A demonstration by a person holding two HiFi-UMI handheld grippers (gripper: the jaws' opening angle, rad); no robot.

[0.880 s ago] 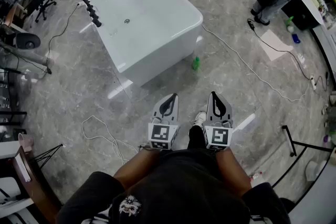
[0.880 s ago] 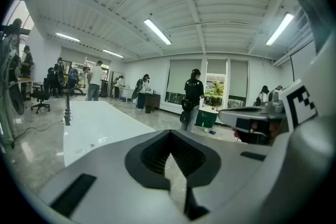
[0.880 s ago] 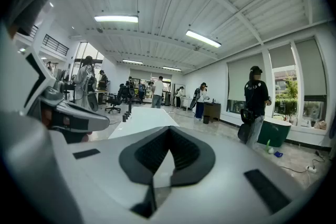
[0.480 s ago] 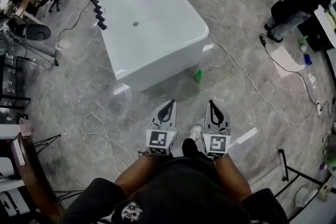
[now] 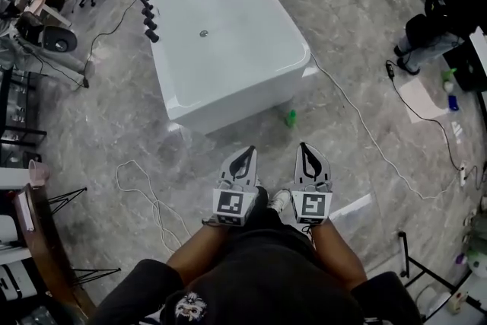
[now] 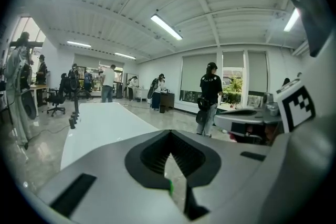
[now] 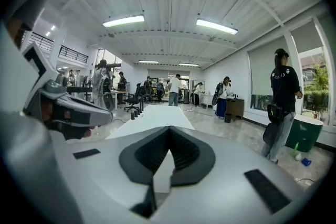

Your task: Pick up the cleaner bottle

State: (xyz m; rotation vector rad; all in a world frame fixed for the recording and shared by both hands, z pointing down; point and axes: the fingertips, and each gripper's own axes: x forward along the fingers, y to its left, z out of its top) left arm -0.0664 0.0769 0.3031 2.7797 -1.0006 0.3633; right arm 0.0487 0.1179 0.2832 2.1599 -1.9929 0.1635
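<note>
Cleaner bottle beside bathtub, well ahead of left gripper and right gripper; both clenched, empty

Bright o/h strip lights; floor glare; fisheye warp w/ dark corners

green cleaner bottle, white bathtub

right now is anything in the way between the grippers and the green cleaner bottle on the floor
Nothing visible does. The cleaner bottle stands on the floor beside the white bathtub, just ahead of the left gripper and the right gripper, with only bare floor between.
</note>
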